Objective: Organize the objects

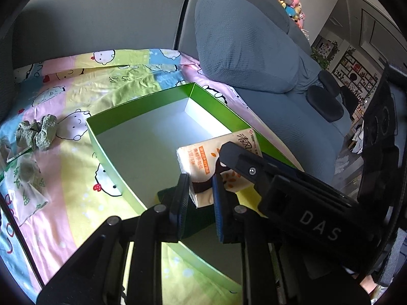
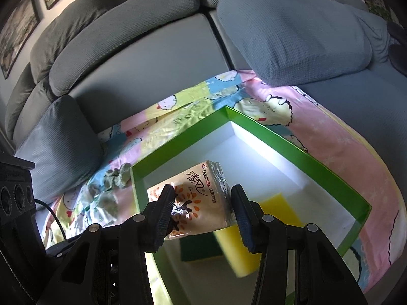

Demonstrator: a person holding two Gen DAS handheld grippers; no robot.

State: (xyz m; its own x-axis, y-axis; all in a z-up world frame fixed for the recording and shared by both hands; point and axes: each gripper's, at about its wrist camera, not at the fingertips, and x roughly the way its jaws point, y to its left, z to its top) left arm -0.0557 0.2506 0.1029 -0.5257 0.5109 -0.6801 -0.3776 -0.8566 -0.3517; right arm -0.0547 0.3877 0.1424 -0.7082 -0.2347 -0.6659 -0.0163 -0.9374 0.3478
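both grippers, left [image 1: 201, 198] and right [image 2: 202, 212], clamp tissue pack [image 2: 195, 198] over green box [image 2: 292, 147]; only right view shows yellow sponge [image 2: 239, 249] inside, near corner.

Box [image 2: 292, 150]: bright green walls, white inside.
Tissue pack [image 2: 195, 198]: cream wrapper, orange leaf specks, dark brown motif, black lettering — an orange label band on one face.
Sponge [image 2: 239, 249]: yellow, with a dark green layer.
Sheet [image 1: 76, 94]: pastel patches — pink, yellow-green, blue — with white cartoon figures.
Sofa [image 2: 142, 58]: grey, waffle-textured cushions.
Gripper pads [image 1: 218, 203]: blue on black fingers.
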